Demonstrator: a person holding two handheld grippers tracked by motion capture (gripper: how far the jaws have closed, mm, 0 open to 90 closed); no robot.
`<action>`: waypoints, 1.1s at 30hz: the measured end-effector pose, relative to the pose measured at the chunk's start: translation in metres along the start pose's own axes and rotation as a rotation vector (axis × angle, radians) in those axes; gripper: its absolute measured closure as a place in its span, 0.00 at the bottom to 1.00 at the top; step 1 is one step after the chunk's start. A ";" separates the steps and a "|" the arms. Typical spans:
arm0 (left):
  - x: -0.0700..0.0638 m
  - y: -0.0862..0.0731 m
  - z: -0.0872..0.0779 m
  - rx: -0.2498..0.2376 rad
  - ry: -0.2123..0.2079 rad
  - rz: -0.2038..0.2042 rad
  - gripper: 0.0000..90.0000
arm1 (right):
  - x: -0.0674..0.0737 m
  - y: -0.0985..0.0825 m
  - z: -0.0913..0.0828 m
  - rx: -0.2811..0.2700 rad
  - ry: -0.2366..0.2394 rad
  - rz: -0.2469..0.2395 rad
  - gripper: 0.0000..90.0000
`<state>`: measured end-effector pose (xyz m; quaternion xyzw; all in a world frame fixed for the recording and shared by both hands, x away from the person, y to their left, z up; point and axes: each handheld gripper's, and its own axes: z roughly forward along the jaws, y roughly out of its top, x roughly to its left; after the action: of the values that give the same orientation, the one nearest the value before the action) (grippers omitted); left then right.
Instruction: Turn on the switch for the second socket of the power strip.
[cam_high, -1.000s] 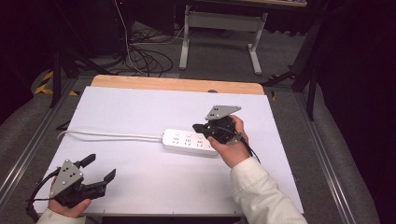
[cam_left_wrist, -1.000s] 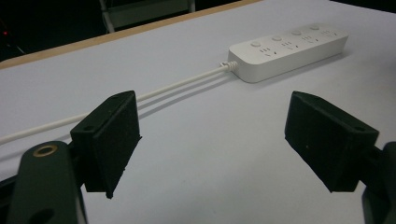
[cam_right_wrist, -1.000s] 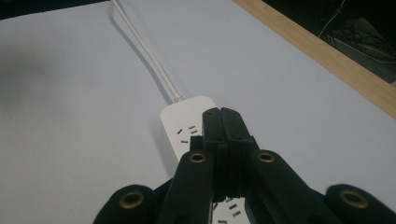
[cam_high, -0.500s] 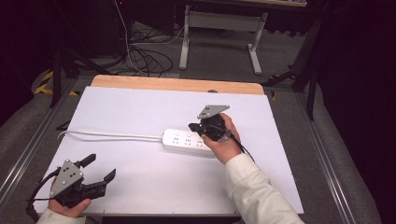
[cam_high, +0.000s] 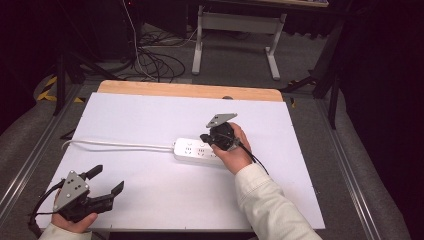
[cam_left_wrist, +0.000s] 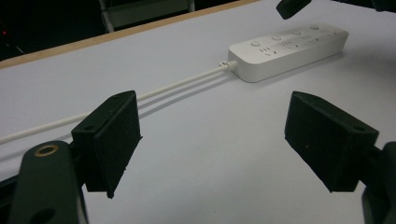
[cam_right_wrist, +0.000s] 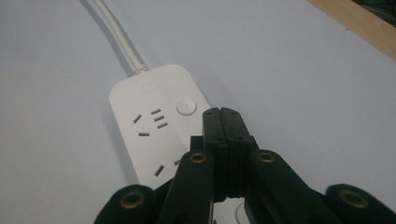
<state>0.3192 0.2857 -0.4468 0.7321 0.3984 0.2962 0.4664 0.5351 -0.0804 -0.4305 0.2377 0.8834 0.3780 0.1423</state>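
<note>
Strip (cam_high: 197, 150) lies flat in the middle of the table (cam_high: 150, 115), cord (cam_high: 120, 145) running off to its left. Right gripper (cam_high: 216, 140) sits over the strip, jaws pressed together, holding nothing — maybe to poke a button (cam_right_wrist: 186, 106). Left gripper (cam_high: 106, 182) waits far off, wide open and empty.

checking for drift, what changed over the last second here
The right gripper, jaws shut with nothing between them, edged left along the white power strip toward its cord end. The strip, its cord and the open left gripper at the near left corner stayed put.
</note>
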 end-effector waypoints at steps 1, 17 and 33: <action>0.000 0.000 0.000 0.000 0.000 0.000 0.20 | 0.000 0.000 0.001 0.004 -0.002 0.002 1.00; 0.000 0.000 0.000 0.000 0.000 -0.003 0.20 | 0.002 -0.004 0.019 0.075 -0.003 0.038 1.00; 0.000 0.000 0.000 0.001 0.001 0.001 0.20 | 0.007 -0.005 0.022 0.084 -0.031 0.023 1.00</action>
<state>0.3192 0.2854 -0.4469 0.7324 0.3984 0.2967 0.4657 0.5370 -0.0669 -0.4495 0.2592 0.8934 0.3385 0.1414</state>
